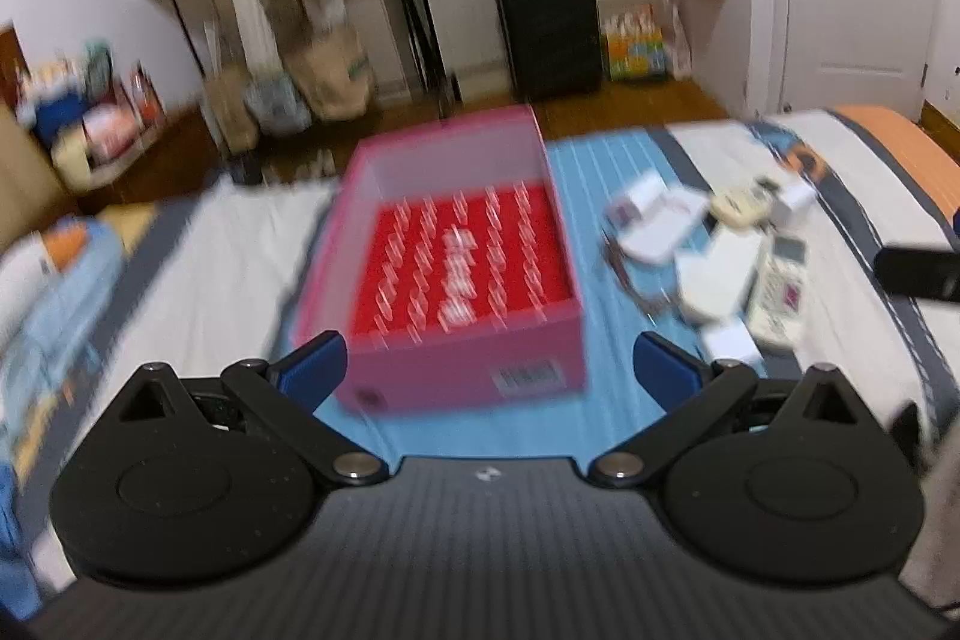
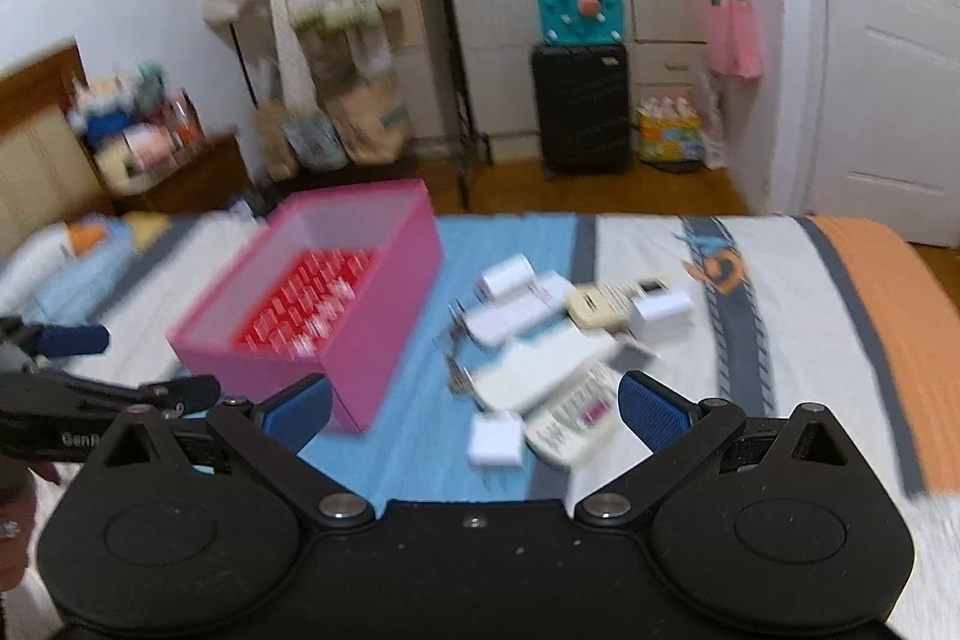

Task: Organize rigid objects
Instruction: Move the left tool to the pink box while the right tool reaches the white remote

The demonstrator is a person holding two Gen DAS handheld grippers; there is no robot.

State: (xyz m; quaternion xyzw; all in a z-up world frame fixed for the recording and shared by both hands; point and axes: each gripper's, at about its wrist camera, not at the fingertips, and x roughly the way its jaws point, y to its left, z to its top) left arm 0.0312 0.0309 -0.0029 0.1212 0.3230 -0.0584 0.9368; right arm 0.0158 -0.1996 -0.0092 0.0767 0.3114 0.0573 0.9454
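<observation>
Jaws standing apart, empty, on left gripper (image 1: 489,361) and right gripper (image 2: 474,403); sorting seemingly not yet started; next: right one closing on white rectangular plastic remote (image 2: 570,421), destined for open pink cardboard box (image 2: 384,316)

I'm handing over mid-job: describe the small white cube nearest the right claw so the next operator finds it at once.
Start at the pink box on the bed; to its right lies a heap of white items and remote controls on the blue stripe. The white charger cube sits at that heap's near edge, beside the remote control with a pink patch, apart and squarer than the others.
</observation>
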